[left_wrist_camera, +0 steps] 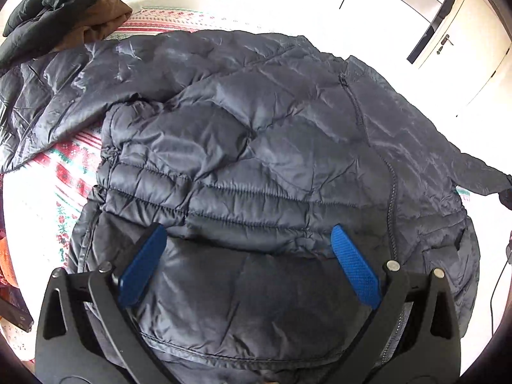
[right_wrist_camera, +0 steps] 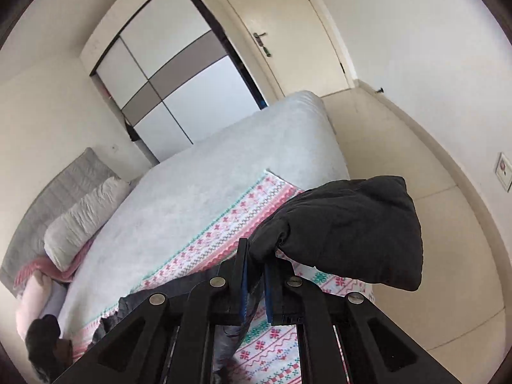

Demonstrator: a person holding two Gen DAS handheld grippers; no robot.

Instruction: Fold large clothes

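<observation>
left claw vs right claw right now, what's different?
Left claw is open, its blue pads spread wide above the dark puffer jacket, gripping nothing. Right claw is shut on a dark sleeve, pads nearly together, holding it lifted over the patterned blanket. Shared: black frames, blue pads.

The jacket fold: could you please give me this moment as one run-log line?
task: fold large clothes | left gripper: open over puffer jacket | right gripper: shut on jacket sleeve, lifted | surface: patterned blanket on bed
</observation>
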